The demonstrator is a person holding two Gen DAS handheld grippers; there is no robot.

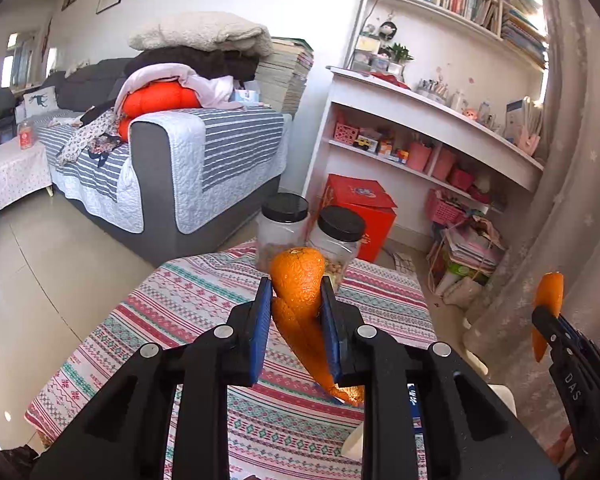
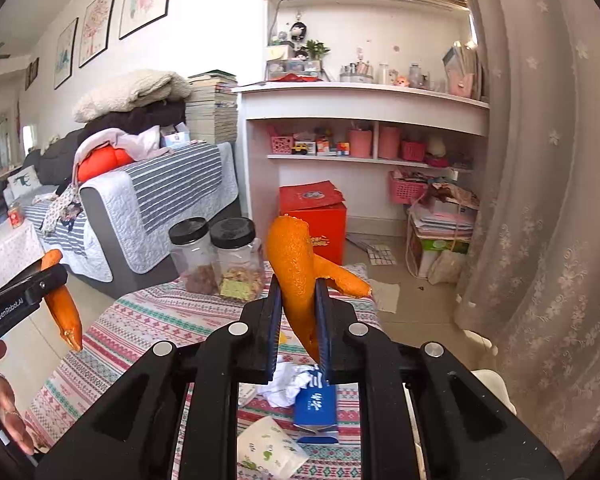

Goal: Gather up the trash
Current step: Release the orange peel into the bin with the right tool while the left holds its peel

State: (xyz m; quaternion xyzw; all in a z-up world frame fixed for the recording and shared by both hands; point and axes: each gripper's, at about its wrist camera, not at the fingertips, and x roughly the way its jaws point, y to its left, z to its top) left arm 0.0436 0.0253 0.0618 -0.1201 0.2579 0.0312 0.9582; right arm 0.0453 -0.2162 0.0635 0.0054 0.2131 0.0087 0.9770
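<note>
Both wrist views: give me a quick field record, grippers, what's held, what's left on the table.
left gripper: shut on an orange peel, lifted above the table
right gripper: shut on a second peel, also in the air
trash on table: crumpled tissue, blue packet, white wrapper
other on table: two black-lidded jars, partly filled
bin: none in view

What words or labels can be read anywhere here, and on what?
"GenRobot.AI": on the left hand-held gripper, seen by the right camera.
"DAS": on the right hand-held gripper, seen by the left camera.
Blue packet on the table: white characters, too blurred to read.
Red box, book spines: unreadable.
</note>
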